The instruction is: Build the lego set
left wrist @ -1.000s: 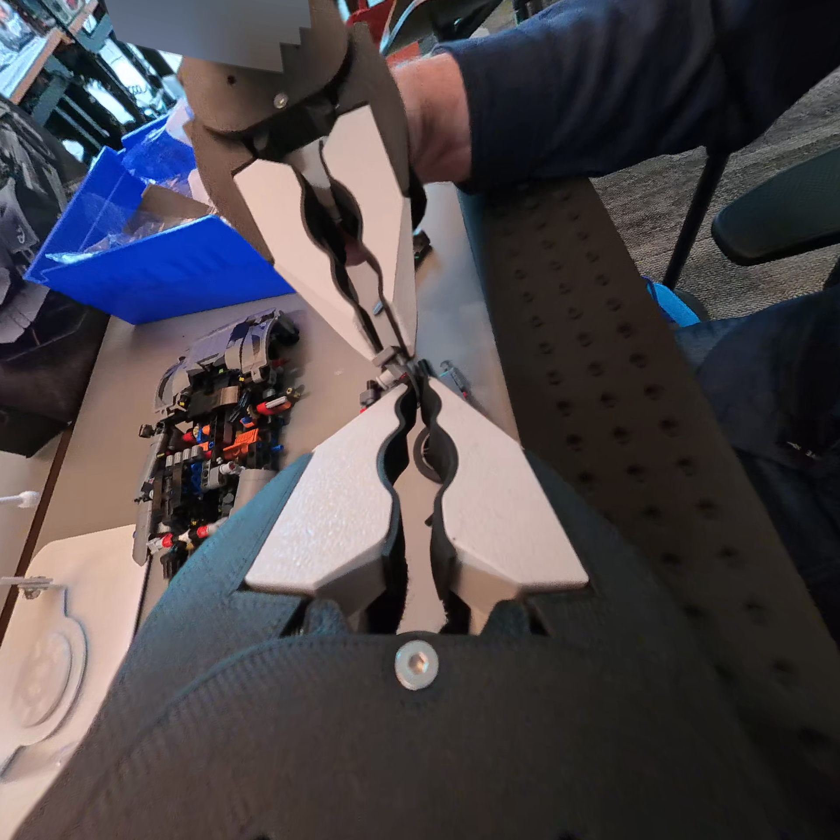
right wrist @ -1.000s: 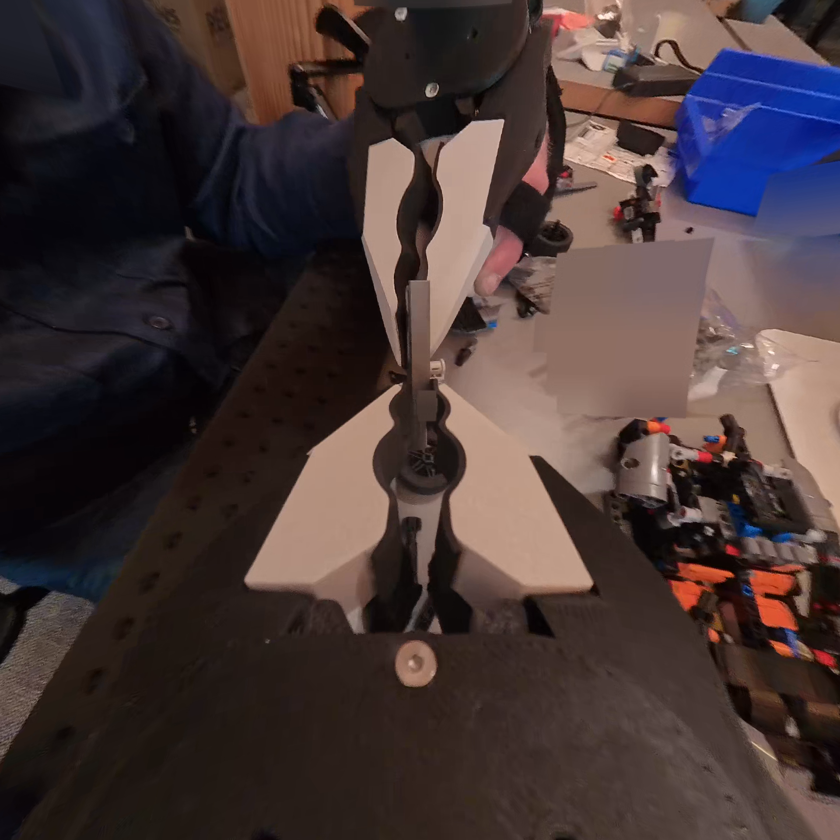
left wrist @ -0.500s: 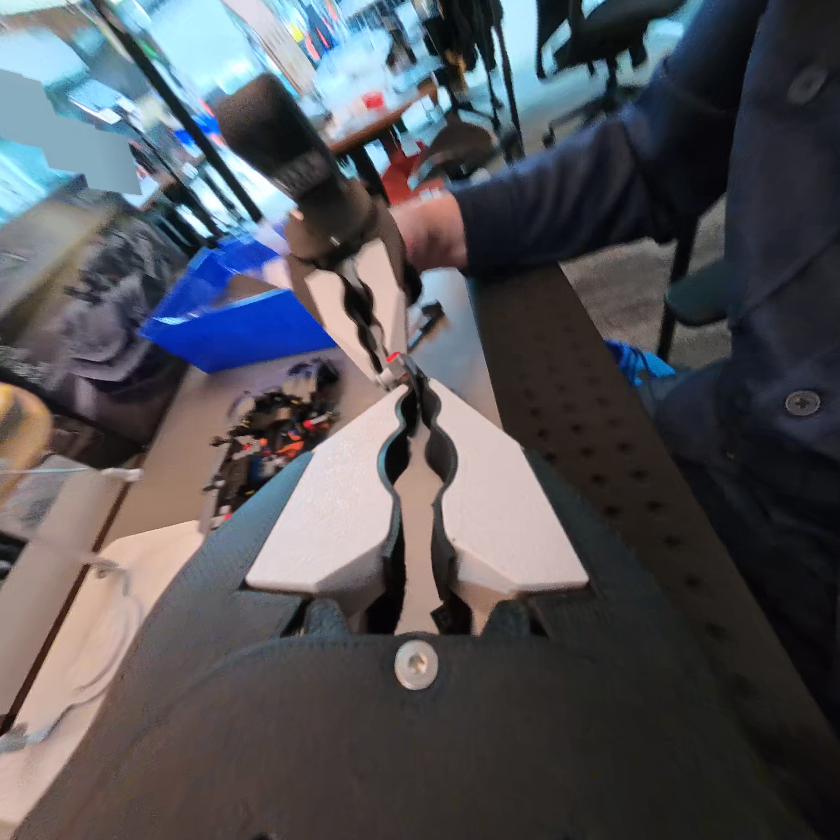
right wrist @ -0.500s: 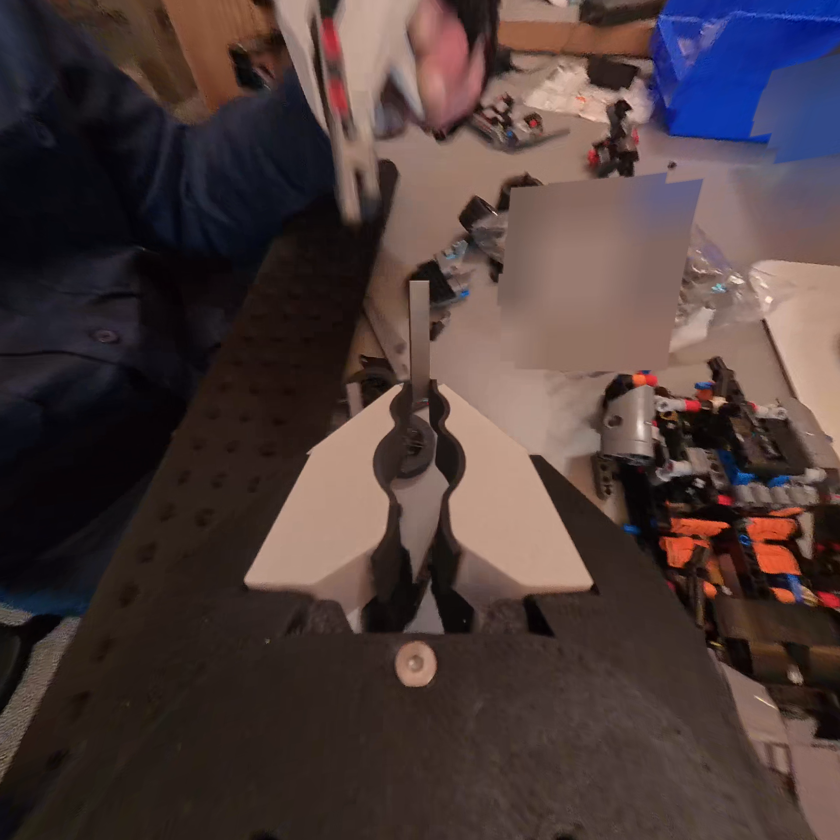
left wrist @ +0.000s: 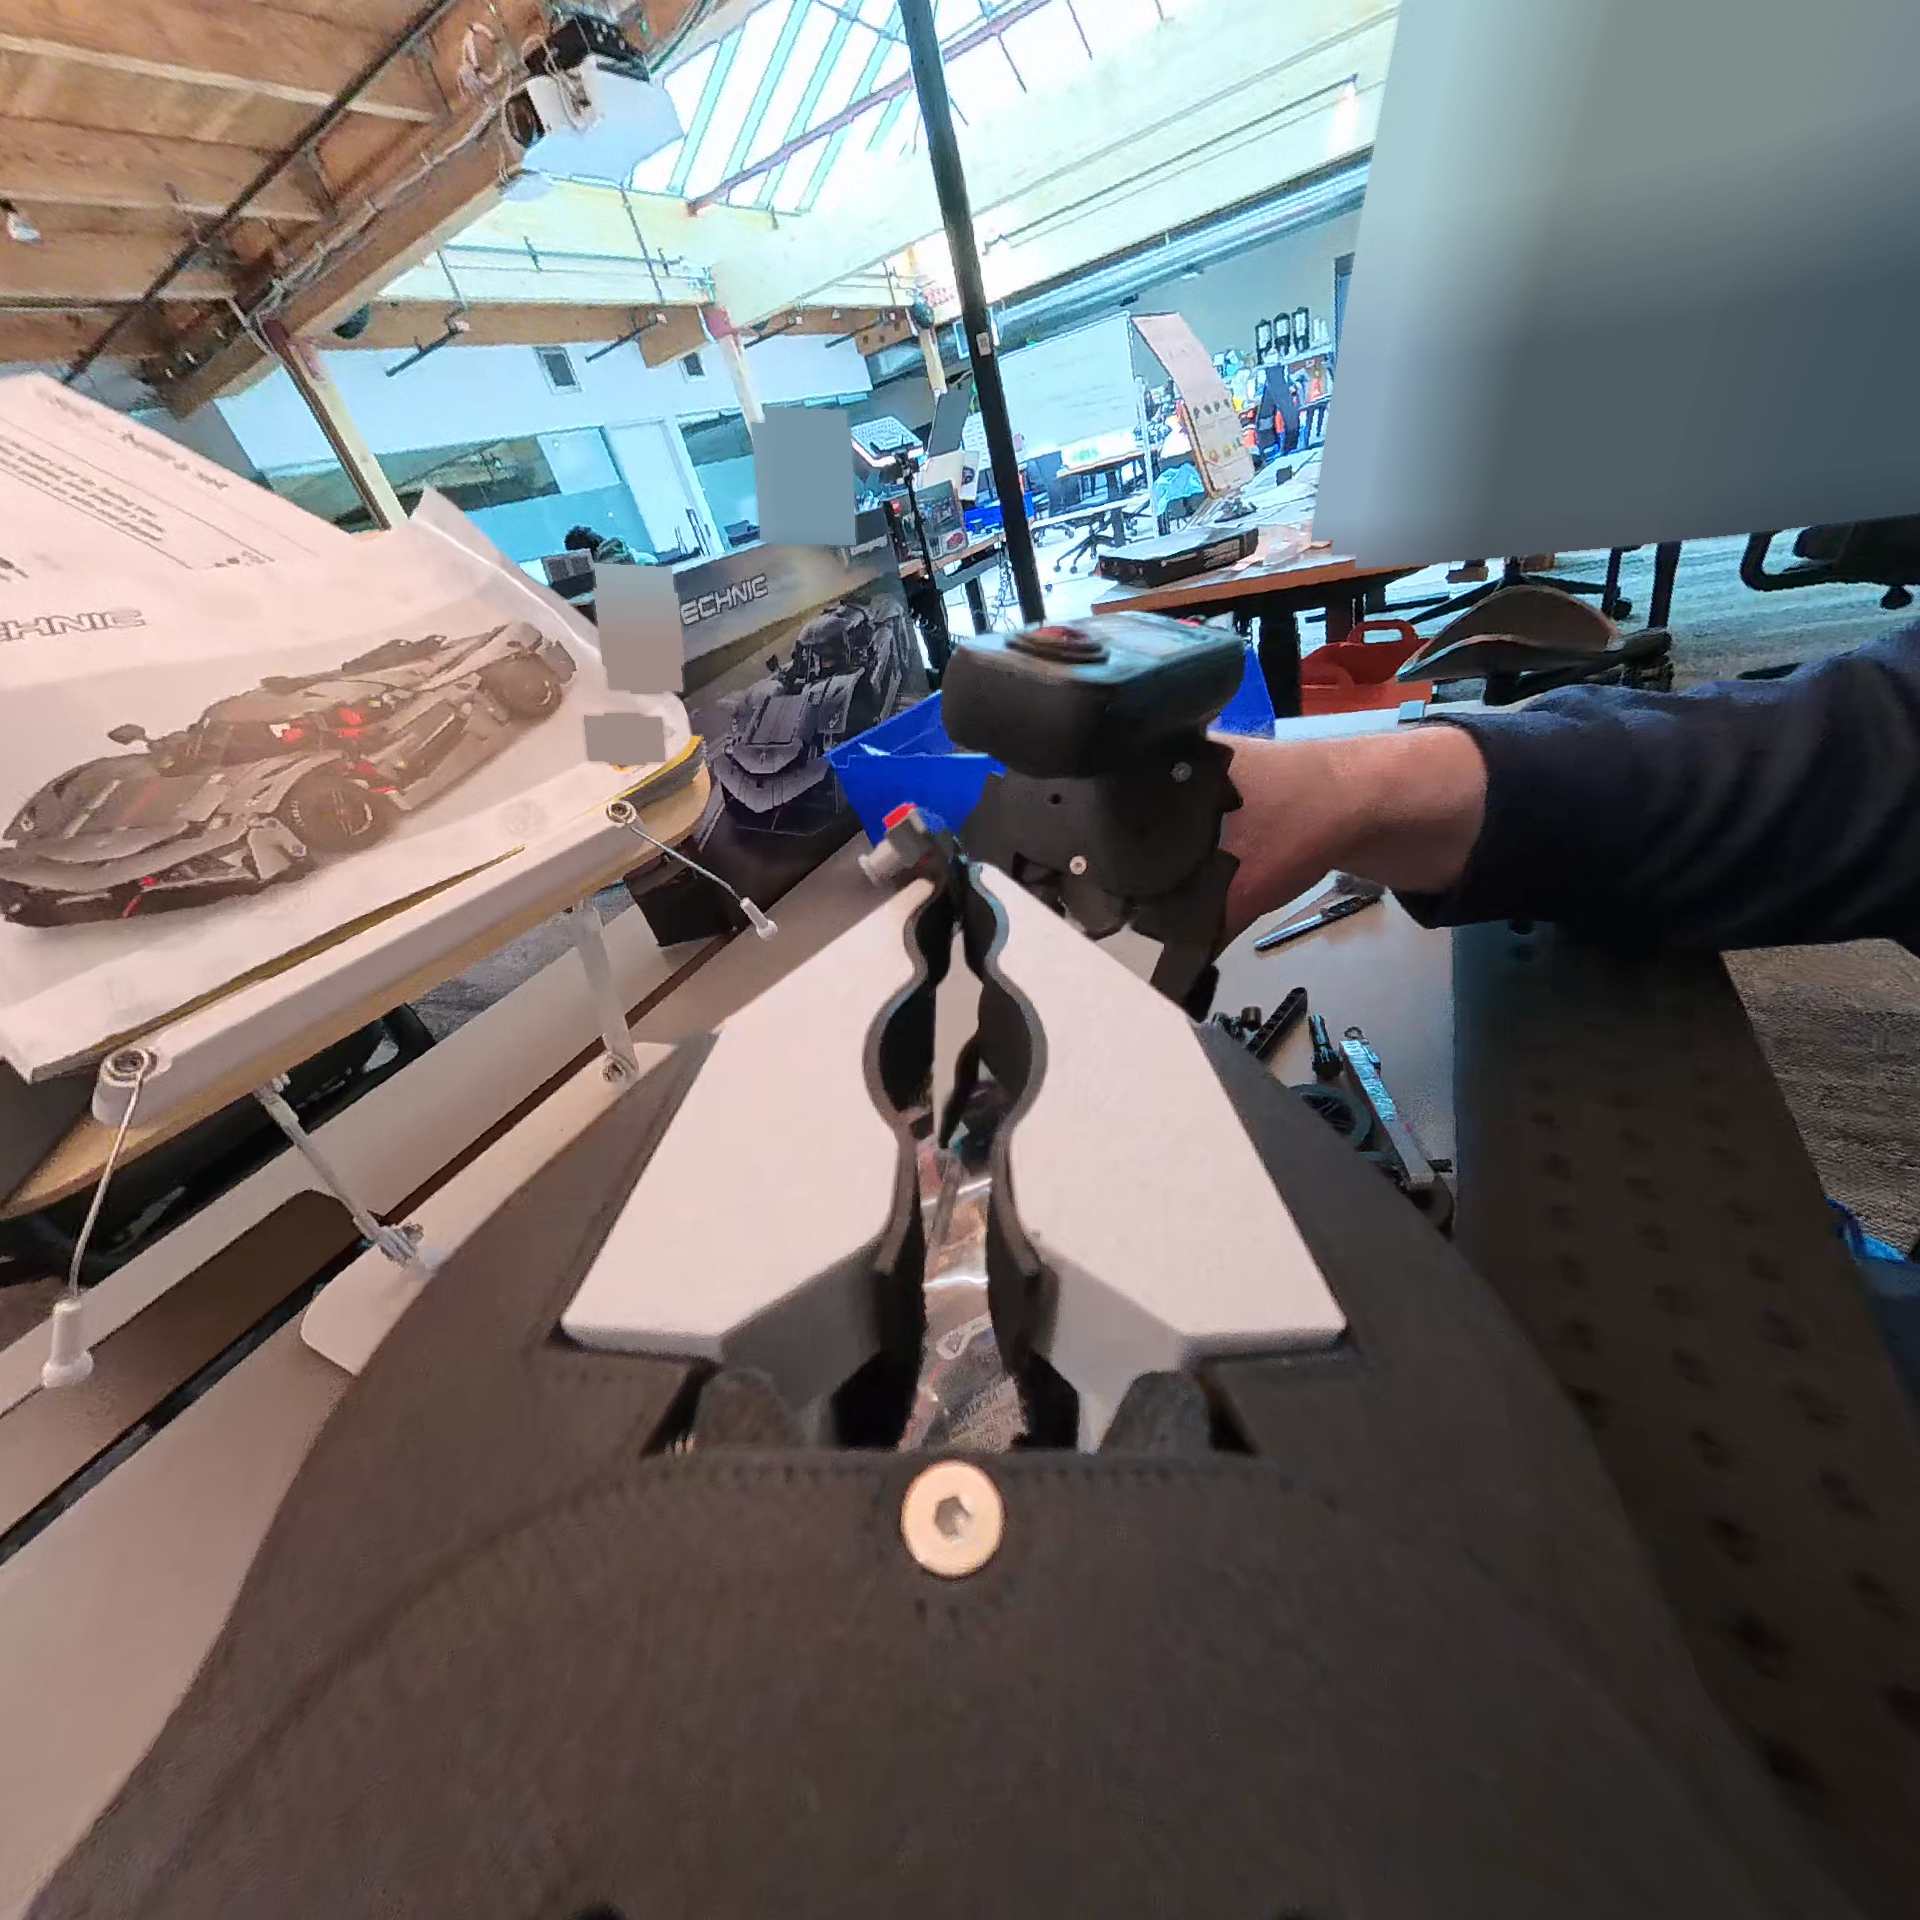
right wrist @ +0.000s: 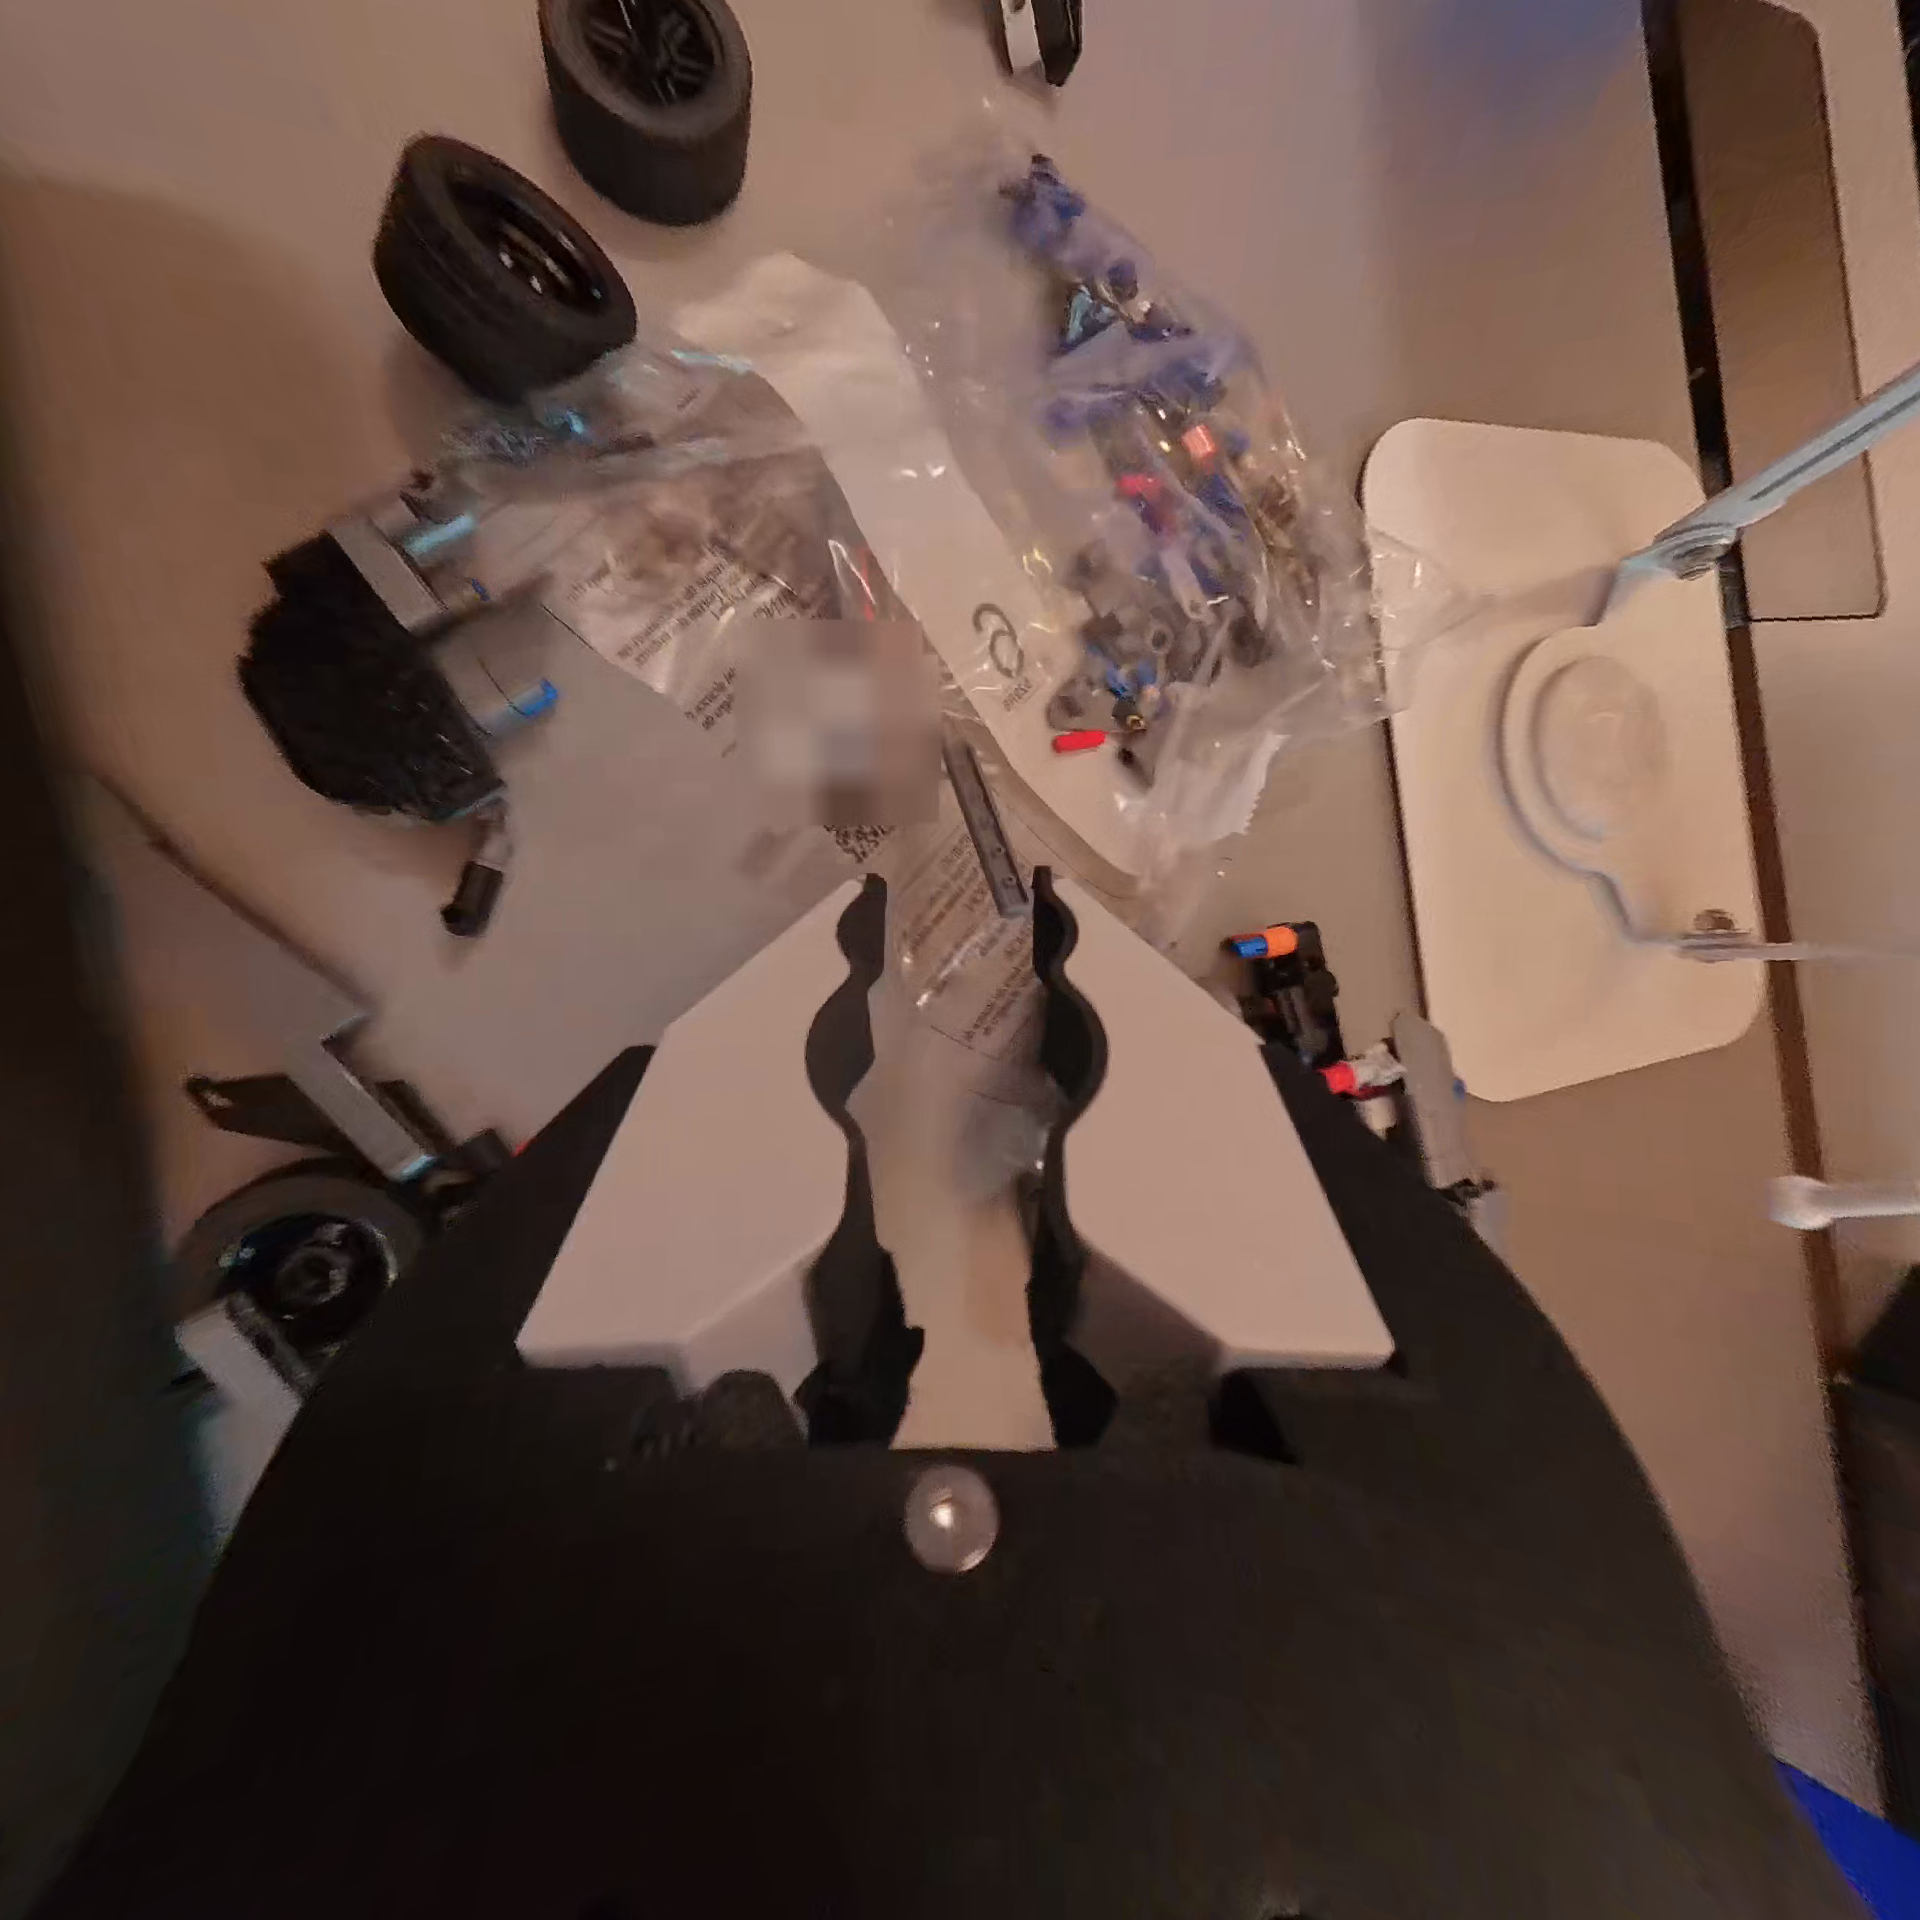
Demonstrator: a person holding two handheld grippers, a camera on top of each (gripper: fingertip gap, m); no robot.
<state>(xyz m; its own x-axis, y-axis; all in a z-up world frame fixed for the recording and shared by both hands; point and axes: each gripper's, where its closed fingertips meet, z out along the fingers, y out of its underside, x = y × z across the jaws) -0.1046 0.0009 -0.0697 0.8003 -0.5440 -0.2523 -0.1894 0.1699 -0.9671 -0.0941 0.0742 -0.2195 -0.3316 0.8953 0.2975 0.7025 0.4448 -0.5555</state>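
Right claw (right wrist: 951, 899) swung over table (right wrist: 260, 260), now parted; left claw (left wrist: 948, 868) pinching small pin (left wrist: 896, 844).

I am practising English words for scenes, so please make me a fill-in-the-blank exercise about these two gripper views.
1. The right gripper hangs with its jaws ___ above a clear bag of parts.
2. Both loose tyres beside that bag are ___ in colour.
3. The instruction booklet on the stand shows a picture of a ___.
4. The left gripper is ___ on a small grey piece.

Missing words: open; black; car; shut
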